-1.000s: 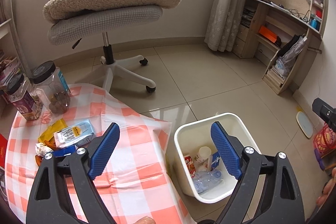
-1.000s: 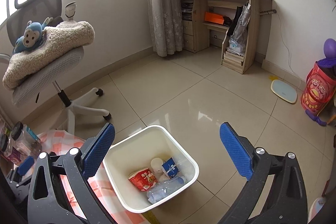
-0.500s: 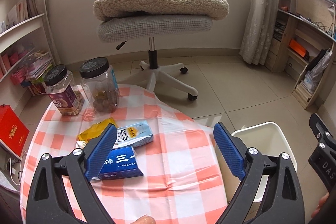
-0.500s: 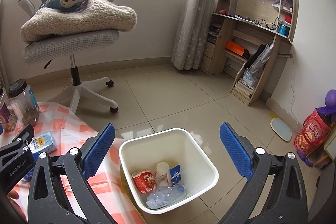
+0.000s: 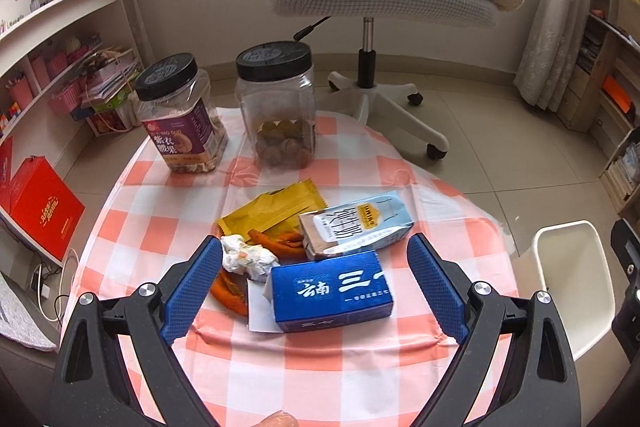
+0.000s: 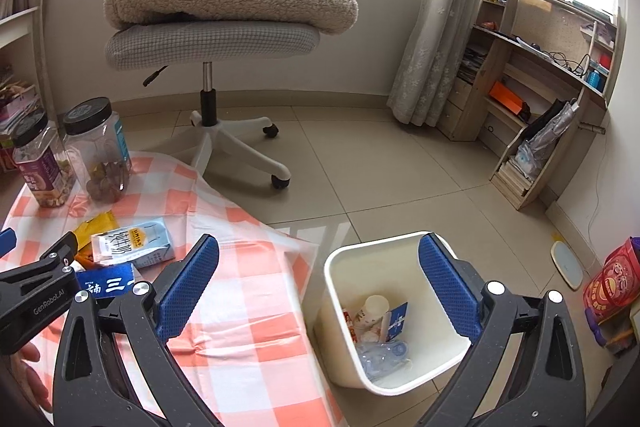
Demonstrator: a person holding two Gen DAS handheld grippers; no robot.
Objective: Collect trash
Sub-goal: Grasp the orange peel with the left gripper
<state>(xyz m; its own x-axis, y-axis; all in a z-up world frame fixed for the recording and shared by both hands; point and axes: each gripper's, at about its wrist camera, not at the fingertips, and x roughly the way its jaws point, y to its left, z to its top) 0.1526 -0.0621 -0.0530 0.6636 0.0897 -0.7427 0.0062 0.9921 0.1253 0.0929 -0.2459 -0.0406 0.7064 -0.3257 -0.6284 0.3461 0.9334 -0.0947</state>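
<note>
On the checked tablecloth lie a blue box, a light-blue carton, a yellow wrapper, a crumpled white wrapper and orange peel. My left gripper is open and empty, its fingers either side of the blue box, just above it. My right gripper is open and empty, over the gap between table and white bin. The bin holds a cup, cartons and a crushed bottle. The bin also shows in the left wrist view.
Two black-lidded jars stand at the table's far side. An office chair with a blanket and toy monkey stands beyond. A red box and shelves are at left; a desk is at right.
My left gripper has swung left from over the bin to over the trash on the table. My right gripper has also turned left, still near the bin. Both stay open.
</note>
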